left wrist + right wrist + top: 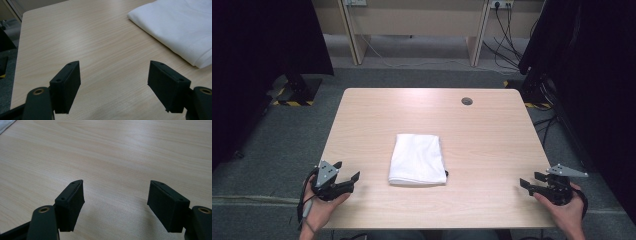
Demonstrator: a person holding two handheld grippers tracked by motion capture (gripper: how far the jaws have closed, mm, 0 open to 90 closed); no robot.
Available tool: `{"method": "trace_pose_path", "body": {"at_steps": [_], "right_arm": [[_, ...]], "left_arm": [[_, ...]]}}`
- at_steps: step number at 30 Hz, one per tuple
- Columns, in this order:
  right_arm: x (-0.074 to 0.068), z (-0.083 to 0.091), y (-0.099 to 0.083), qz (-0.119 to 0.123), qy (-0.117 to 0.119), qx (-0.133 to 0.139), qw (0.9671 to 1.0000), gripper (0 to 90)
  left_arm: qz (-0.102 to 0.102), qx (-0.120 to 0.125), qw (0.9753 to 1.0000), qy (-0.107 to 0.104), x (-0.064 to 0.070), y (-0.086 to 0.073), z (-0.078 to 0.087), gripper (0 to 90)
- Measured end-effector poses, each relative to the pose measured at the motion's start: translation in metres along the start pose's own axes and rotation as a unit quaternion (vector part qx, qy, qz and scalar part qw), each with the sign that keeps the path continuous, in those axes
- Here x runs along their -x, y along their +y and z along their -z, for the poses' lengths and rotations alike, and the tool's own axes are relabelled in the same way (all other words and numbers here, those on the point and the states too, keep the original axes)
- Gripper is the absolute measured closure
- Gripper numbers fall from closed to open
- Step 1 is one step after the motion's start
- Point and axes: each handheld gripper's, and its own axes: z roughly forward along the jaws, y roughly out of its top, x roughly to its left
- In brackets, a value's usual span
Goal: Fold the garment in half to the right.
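Towel: folded white towel (417,159) at the middle of the wooden table (482,140); no writing readable.
Left gripper (346,176): near the towel's left, jaws apart, empty.
Right gripper (532,180): well right of towel, jaws apart, empty.

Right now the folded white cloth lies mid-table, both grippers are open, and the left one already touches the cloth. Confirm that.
Not quite. The left gripper is clear of the folded white cloth; the high view shows bare table between them. The rest holds: the cloth lies mid-table, and both it and the right gripper are open.
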Motion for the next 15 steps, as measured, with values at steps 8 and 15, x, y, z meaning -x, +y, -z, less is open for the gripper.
{"method": "trace_pose_path", "body": {"at_steps": [8, 15], "right_arm": [[0.0022, -0.0013, -0.0026, -0.004, -0.003, 0.002, 1.0000, 29.0], [0.0034, -0.0015, -0.0036, -0.007, -0.006, 0.004, 1.0000, 28.7]], "left_arm": [[0.006, -0.001, 1.0000, 0.003, -0.0012, -0.0048, -0.0013, 25.6], [0.006, -0.001, 1.0000, 0.005, -0.0011, -0.0078, -0.0030, 25.5]]}}
